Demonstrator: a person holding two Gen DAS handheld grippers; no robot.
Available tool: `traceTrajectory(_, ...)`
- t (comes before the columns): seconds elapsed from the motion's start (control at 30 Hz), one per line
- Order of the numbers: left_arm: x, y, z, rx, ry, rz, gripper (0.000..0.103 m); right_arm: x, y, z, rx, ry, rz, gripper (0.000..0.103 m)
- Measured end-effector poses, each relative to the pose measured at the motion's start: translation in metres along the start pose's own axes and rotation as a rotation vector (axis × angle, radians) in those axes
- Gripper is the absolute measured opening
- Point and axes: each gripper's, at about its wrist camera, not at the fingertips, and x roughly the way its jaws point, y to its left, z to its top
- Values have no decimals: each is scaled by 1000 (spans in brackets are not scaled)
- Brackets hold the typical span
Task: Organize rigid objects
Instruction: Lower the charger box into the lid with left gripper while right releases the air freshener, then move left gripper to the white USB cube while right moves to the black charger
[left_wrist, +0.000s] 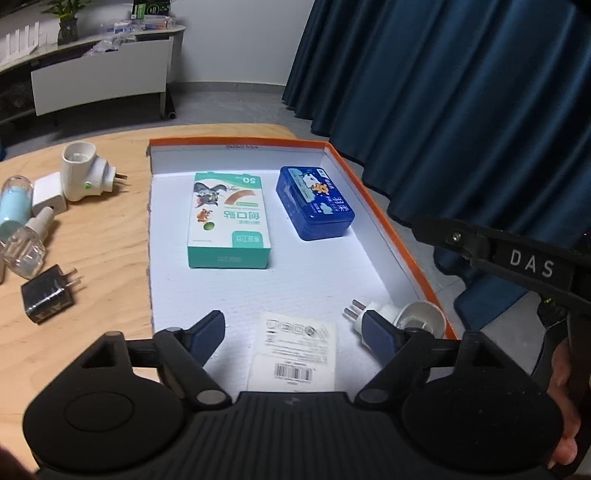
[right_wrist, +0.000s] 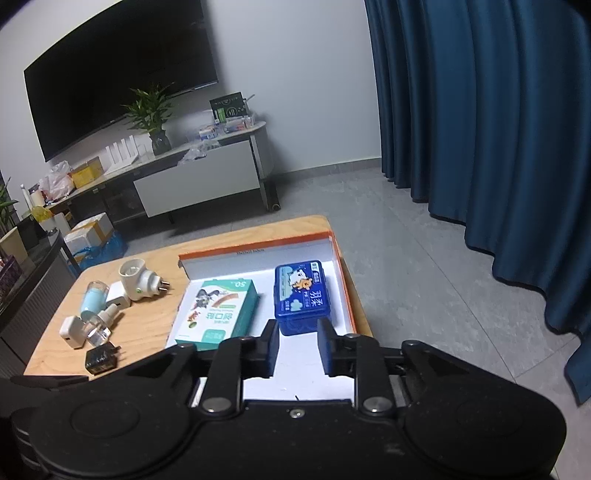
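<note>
Left claw (left_wrist: 291, 336) is hanging wide, empty, over tray (left_wrist: 406, 240) | right claw (right_wrist: 297, 345) is sitting narrowed, empty | white plug (left_wrist: 410, 317) is lying in tray's near corner, beside left claw's finger.

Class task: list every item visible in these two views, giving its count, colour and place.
tray: 1, white with orange rim, on table
plaster box: 1, teal-white, tray, far left
tin: 1, blue, tray, far right
barcode packet: 1, white, tray, near edge
plug-in device: 2, white; one on table, one in tray's near right corner
charger cubes: 2, white, table
black charger: 1, table
bottles: 2, clear and pale blue, table
table: 1, wooden
curtain: dark blue, right
television: 1, black, wall
left claw: open, above packet
right claw: shut, empty
</note>
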Motion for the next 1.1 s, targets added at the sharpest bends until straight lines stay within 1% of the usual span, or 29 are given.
traceTrajectory(0.03, -2, 0, 0, 1, -1, 2, 83, -1, 1, 0, -2, -2, 2, 35)
traceTrajectory(0.1, -6, 3, 1, -8, -8, 11, 85, -2, 6, 1, -7, -5, 4, 49)
traceTrajectory(0.13, -9, 6, 2, -14, -13, 20, 86, -3, 8, 1, -9, -7, 3, 53)
traceTrajectory(0.2, -15, 11, 4, -28, -28, 42, 89, -4, 14, 1, -12, -12, 4, 66)
traceTrajectory(0.27, -22, 16, 6, -36, -37, 75, 95, -6, 19, 1, -12, -17, 3, 73)
traceTrajectory(0.33, -28, 22, 7, -43, -44, 113, 97, -6, 23, 1, -11, -13, 9, 75)
traceTrajectory(0.37, -31, 27, 8, -49, -48, 128, 99, -6, 26, 0, -13, -10, 16, 78)
traceTrajectory(0.57, -45, 48, 11, -66, -63, 212, 101, -2, 45, 0, -26, 15, 40, 82)
traceTrajectory(0.7, -54, 63, 12, -93, -77, 229, 102, 2, 62, -2, -47, 42, 73, 84)
traceTrajectory(0.83, -61, 76, 10, -104, -86, 255, 102, 7, 81, -5, -70, 51, 90, 84)
traceTrajectory(0.9, -65, 84, 9, -122, -88, 264, 102, 10, 89, -7, -72, 54, 115, 85)
traceTrajectory(0.97, -68, 92, 8, -136, -91, 274, 102, 12, 93, -9, -52, 40, 137, 88)
traceTrajectory(1.03, -71, 99, 8, -146, -95, 281, 102, 11, 98, -10, -29, 4, 135, 89)
traceTrajectory(1.1, -74, 105, 6, -157, -100, 287, 102, 13, 104, -11, -30, -10, 128, 90)
